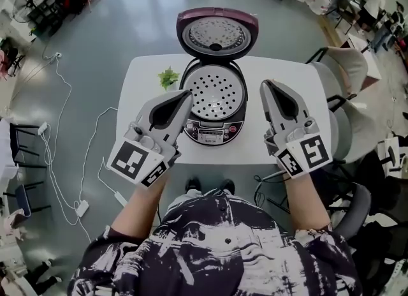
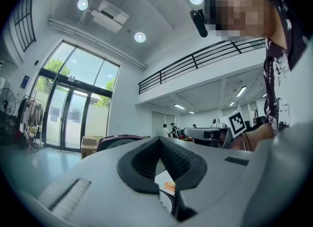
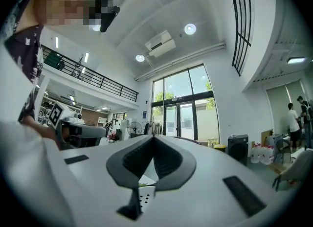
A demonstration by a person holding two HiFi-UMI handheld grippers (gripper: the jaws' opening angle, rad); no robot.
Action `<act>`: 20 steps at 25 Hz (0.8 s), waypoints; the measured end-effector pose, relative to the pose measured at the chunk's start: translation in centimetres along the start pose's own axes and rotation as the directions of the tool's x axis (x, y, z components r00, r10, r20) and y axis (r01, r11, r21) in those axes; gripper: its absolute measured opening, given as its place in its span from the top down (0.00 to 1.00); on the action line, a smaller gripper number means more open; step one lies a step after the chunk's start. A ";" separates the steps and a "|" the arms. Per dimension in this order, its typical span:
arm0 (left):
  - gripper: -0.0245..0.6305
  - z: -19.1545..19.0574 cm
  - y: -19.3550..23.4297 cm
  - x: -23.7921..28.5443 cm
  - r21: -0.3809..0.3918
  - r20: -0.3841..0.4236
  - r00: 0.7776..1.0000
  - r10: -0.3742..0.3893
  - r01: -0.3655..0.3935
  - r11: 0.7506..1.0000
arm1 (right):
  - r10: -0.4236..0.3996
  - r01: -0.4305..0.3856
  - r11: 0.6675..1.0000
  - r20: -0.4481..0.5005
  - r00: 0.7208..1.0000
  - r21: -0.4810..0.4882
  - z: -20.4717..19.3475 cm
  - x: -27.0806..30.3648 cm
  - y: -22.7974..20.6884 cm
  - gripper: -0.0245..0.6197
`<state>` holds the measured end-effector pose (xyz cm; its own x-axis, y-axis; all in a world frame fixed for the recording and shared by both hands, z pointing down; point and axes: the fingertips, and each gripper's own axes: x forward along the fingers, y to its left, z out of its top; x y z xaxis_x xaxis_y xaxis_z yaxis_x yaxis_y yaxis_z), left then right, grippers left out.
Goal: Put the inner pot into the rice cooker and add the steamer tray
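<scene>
My head view looks steeply down from above the counter, near enough that the rice cooker, the left gripper and the right gripper fill its middle. The left gripper view sits low behind its own jaws and faces level across the room toward the glass doors. The right gripper view does likewise. Both share those doors, and each catches the other gripper at its edge. The dotted patch under the right jaws is probably the cooker.
</scene>
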<state>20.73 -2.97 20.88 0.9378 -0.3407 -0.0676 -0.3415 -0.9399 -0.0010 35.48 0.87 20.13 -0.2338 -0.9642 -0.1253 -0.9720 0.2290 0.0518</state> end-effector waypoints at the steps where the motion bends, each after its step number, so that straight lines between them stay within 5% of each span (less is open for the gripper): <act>1: 0.96 0.1 0.1 -0.1 -0.009 0.001 1.000 0.006 -0.006 1.000 | 0.003 -0.003 1.000 -0.005 1.000 -0.001 -0.1 0.1 0.1 0.96; 20: 0.96 -0.3 0.0 0.1 -0.020 0.004 1.000 0.003 -0.003 1.000 | -0.003 0.002 0.999 -0.047 0.999 -0.037 -1.7 -0.8 1.5 0.97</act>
<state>20.89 -3.02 21.17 0.9364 -0.3436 -0.0714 -0.3431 -0.9391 0.0190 34.21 1.77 21.98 -0.2294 -0.9702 -0.0787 -0.9709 0.2223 0.0887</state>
